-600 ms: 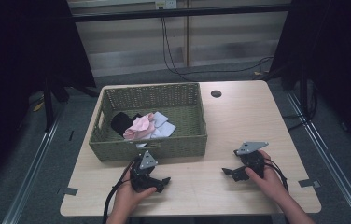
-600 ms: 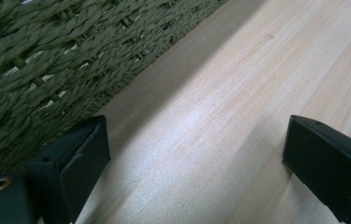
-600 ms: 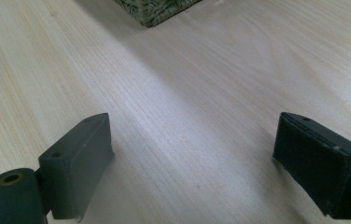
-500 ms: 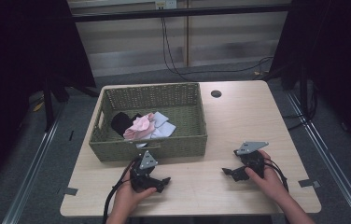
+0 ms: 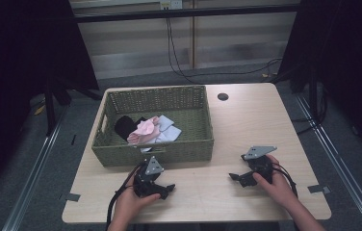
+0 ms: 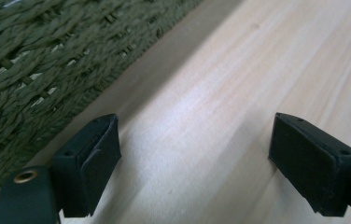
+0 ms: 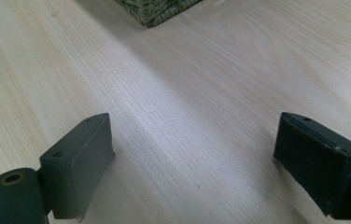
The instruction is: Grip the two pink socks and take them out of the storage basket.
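Resting both grippers, left and right, jaws apart (nothing between), on the pale wooden table; next, approach the green woven basket's pink cloth from above.

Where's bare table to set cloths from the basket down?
Widest free patch: right of the basket, from its right wall to the table edge, past the small black disc. Also between the left gripper and right gripper. Crowded: the narrow strip along the basket's front.
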`<state>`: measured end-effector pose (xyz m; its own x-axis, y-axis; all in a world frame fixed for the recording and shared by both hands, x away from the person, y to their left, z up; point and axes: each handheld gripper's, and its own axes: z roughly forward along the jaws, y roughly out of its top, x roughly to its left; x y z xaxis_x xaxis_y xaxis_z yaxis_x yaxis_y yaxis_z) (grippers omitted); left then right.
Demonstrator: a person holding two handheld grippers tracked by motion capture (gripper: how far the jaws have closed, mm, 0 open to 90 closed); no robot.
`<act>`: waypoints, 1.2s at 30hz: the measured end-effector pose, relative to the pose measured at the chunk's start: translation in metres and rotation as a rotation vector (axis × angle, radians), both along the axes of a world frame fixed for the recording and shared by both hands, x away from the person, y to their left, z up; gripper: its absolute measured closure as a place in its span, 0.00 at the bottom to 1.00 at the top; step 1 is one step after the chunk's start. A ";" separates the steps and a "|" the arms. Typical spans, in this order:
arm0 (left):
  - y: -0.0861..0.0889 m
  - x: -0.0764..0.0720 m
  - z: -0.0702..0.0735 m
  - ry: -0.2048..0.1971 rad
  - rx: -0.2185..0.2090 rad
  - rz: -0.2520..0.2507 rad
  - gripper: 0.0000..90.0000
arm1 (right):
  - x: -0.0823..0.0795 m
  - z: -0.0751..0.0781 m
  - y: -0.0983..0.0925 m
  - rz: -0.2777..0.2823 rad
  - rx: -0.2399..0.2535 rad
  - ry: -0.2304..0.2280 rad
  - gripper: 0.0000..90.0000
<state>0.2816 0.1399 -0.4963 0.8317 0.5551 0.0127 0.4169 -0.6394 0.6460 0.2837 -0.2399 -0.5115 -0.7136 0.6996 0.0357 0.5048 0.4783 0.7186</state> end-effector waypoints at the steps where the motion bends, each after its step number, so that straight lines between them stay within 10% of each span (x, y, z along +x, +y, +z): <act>1: -0.001 0.000 0.002 0.005 0.007 -0.008 0.18 | 0.000 0.000 0.000 0.001 0.000 -0.001 0.12; 16: 0.002 0.006 0.033 0.137 -0.005 -0.078 0.21 | 0.000 0.000 0.000 -0.001 -0.001 0.000 0.12; 36: 0.006 0.031 0.091 0.197 -0.062 -0.082 0.23 | 0.000 0.000 0.000 0.001 0.000 -0.001 0.12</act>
<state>0.3123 0.1458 -0.4050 0.8574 0.4798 -0.1862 0.4867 -0.6383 0.5964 0.2837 -0.2399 -0.5116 -0.7143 0.6990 0.0350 0.5039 0.4789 0.7189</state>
